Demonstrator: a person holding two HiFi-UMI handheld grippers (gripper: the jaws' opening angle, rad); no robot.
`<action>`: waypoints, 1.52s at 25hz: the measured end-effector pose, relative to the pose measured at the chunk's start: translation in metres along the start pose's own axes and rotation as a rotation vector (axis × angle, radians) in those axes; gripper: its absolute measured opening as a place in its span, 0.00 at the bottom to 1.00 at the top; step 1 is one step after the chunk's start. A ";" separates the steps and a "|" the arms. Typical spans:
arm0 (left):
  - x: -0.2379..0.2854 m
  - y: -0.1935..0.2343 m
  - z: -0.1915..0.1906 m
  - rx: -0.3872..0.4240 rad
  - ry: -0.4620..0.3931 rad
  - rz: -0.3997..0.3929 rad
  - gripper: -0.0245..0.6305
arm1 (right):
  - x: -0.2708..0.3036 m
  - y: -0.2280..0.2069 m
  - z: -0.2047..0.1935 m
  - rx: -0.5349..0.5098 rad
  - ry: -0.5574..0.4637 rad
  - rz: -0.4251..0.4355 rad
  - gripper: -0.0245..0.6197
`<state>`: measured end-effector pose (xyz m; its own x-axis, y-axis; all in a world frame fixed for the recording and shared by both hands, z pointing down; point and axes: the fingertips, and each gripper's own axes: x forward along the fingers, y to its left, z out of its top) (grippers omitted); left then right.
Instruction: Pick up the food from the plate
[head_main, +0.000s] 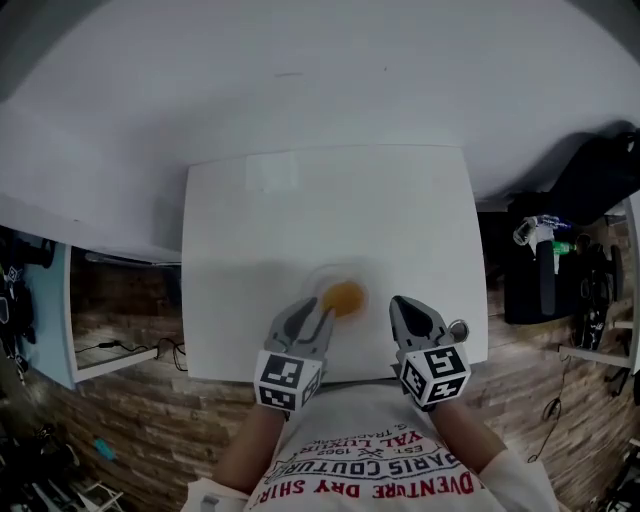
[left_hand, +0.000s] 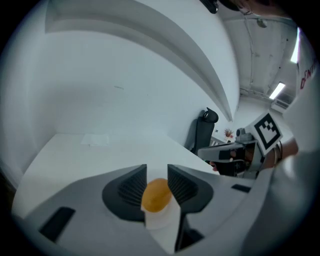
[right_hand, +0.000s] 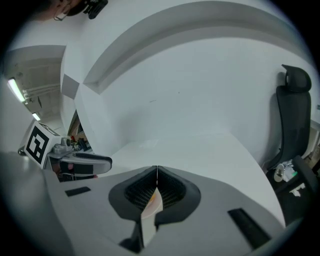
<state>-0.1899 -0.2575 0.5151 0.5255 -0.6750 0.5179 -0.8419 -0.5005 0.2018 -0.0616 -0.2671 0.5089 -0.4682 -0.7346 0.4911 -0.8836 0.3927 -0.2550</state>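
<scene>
Two grippers are in my hands, both low over the near edge of the white rectangular table (head_main: 320, 210). The round orange piece of food (head_main: 343, 298) lies on a shallow clear round plate (head_main: 325, 272) at 6 o'clock on the table, close to me.

My left gripper (head_main: 322, 315) reaches in from 7 o'clock of the food. In the left gripper view its jaws are parted only a little, and the food (left_hand: 156, 195) sits in the gap between the ribbed black pads (left_hand: 131, 189), nearly filling it. I cannot tell whether the pads press on it. It rests on the plate (left_hand: 162, 217), not lifted.

My right gripper (head_main: 395, 303) waits at 4 o'clock of the plate, apart from the food. Its jaws are closed tip to tip on nothing, with a sliver of orange showing behind the slit in the right gripper view.
</scene>
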 end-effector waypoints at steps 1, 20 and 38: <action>0.005 -0.002 -0.004 0.009 0.019 -0.017 0.23 | 0.004 -0.001 -0.004 0.002 0.015 0.007 0.06; 0.090 -0.019 -0.085 0.522 0.474 -0.182 0.60 | 0.030 -0.028 -0.061 -0.001 0.193 0.041 0.06; 0.108 -0.018 -0.111 0.491 0.567 -0.249 0.60 | 0.026 -0.055 -0.073 0.027 0.211 0.012 0.06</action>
<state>-0.1319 -0.2611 0.6601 0.4377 -0.1985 0.8769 -0.4876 -0.8718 0.0460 -0.0250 -0.2668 0.5964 -0.4699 -0.5963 0.6508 -0.8790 0.3838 -0.2830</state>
